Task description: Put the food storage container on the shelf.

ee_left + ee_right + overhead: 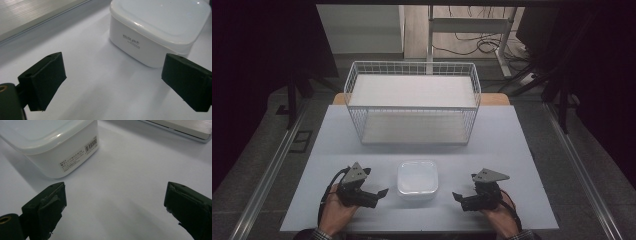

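Note:
A white lidded plastic container point(417, 179) rests on the white table near its front edge, between my two grippers. My left gripper point(379, 192) lies to its left, held in a hand, jaws wide apart and pointing toward the container. In the left gripper view the container point(160, 27) stands ahead and to the right, clear of both pads. My right gripper point(457, 196) sits on the container's right side, open as well. The right gripper view has the container point(50, 145) at upper left, with a label on its side, nothing between the pads.
A white wire basket point(412, 102) with a shelf board on top and another inside stands at the back of the table point(492, 145). Metal rails run along both sides of the table. A white frame and loose cables lie on the floor behind.

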Demonstrator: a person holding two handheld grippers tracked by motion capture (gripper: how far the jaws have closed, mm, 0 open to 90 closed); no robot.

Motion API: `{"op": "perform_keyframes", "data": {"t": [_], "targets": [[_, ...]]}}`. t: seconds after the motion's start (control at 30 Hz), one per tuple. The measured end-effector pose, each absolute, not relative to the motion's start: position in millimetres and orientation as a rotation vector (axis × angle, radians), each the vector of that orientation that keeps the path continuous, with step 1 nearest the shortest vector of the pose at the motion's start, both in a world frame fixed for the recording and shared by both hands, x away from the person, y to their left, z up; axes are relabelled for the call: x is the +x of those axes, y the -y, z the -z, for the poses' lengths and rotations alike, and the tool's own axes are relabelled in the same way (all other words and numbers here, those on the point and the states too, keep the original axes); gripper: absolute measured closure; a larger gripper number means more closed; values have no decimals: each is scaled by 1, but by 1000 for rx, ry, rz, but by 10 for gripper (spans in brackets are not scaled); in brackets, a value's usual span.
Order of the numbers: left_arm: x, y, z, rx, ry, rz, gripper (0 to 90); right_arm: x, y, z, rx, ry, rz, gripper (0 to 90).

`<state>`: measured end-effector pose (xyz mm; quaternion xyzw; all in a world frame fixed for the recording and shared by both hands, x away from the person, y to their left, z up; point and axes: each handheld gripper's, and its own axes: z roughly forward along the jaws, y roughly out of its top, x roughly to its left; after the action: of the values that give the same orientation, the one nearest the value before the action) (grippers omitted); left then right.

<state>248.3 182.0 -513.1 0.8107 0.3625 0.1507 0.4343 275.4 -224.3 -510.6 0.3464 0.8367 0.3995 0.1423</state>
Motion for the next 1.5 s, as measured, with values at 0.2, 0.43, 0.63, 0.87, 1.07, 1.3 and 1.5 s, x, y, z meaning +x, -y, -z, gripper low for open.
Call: {"op": "perform_keyframes", "data": {"t": [0.2, 0.43, 0.63, 0.87, 1.07, 1.3, 1.5], "targets": [[249, -179, 513, 2023, -858, -393, 22, 277, 220, 507, 994, -2428, -1170, 39], [255, -169, 512, 2022, -847, -334, 0, 282, 205, 499, 929, -2453, -1226, 37], [259, -159, 507, 2051, -837, -366, 2, 286, 188, 493, 891, -2497, -1262, 36], [269, -147, 499, 2081, -858, -366, 6, 295, 169, 484, 879, -2506, -1303, 13], [283, -134, 495, 2085, -878, -304, 4, 309, 147, 481, 847, -2550, -1270, 0], [298, -121, 504, 2061, -894, -174, 0, 321, 133, 485, 879, -2615, -1183, 9], [297, -123, 511, 2020, -879, -21, 40, 323, 138, 491, 970, -2679, -1235, 85]]}}
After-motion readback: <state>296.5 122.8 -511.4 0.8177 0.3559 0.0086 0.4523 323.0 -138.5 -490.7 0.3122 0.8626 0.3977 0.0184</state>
